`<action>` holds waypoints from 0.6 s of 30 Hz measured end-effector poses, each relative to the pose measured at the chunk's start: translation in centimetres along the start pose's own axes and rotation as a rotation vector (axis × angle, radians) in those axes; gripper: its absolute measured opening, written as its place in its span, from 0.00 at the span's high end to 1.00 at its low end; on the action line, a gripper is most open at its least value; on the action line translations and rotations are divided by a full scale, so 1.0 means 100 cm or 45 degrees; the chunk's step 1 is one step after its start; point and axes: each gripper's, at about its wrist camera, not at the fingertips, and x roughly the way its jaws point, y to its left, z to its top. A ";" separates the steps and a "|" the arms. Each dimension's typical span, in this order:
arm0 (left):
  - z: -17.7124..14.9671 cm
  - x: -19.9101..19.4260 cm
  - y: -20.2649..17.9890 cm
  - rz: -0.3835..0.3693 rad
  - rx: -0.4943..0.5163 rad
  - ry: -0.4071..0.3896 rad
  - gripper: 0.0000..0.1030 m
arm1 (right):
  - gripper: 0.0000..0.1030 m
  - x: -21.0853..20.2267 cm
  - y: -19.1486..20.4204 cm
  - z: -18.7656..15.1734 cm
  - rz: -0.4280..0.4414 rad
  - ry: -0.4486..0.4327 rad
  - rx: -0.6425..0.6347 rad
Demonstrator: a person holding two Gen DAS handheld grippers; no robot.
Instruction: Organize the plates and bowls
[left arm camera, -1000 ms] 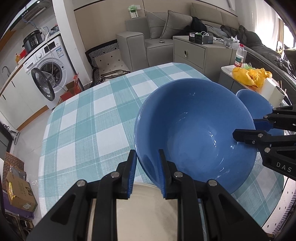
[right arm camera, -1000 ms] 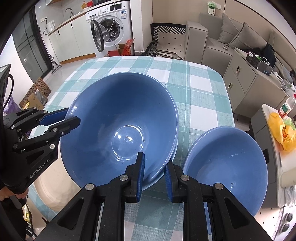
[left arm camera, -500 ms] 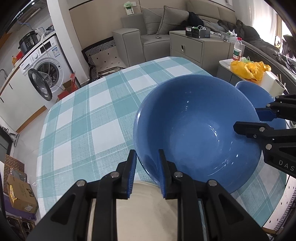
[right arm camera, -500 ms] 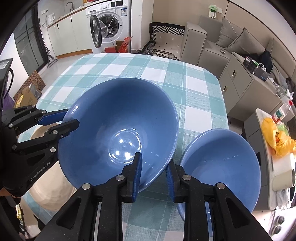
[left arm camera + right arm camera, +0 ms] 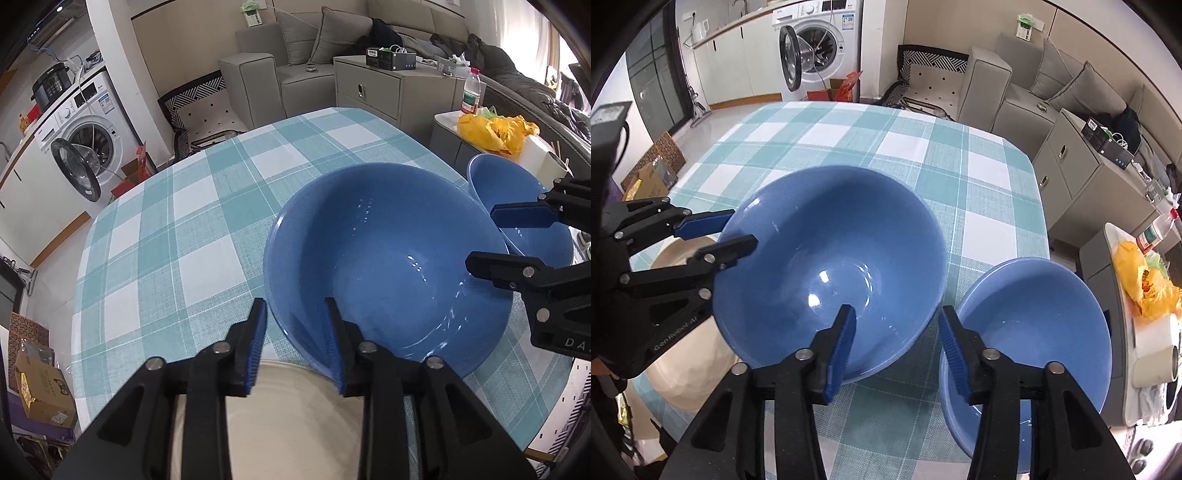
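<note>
Bowl (image 5: 827, 258) is down on the surface (image 5: 849, 140); your fingers (image 5: 846, 332) have just been opening, rim between; small bowl (image 5: 1034, 325) and cream plate (image 5: 288, 424) unstacked.

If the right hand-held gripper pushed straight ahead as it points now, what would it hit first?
Most likely the rim of the large blue bowl, which sits between the just-opened jaws of the right hand-held gripper. Depth is hard to judge; the checked tablecloth lies just below.

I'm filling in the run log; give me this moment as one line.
large blue bowl: on tablecloth | left gripper: just opened, straddles rim | right gripper: just opened, straddles rim | small blue bowl: beside
</note>
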 end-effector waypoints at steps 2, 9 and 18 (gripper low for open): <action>0.000 -0.002 -0.001 -0.006 0.001 -0.006 0.54 | 0.51 -0.003 -0.002 0.000 0.006 -0.016 0.009; 0.005 -0.011 -0.004 -0.049 -0.003 -0.034 0.50 | 0.34 -0.018 -0.015 0.002 0.074 -0.098 0.084; 0.019 -0.034 -0.013 -0.077 0.006 -0.144 0.06 | 0.16 -0.049 -0.035 0.002 0.112 -0.205 0.163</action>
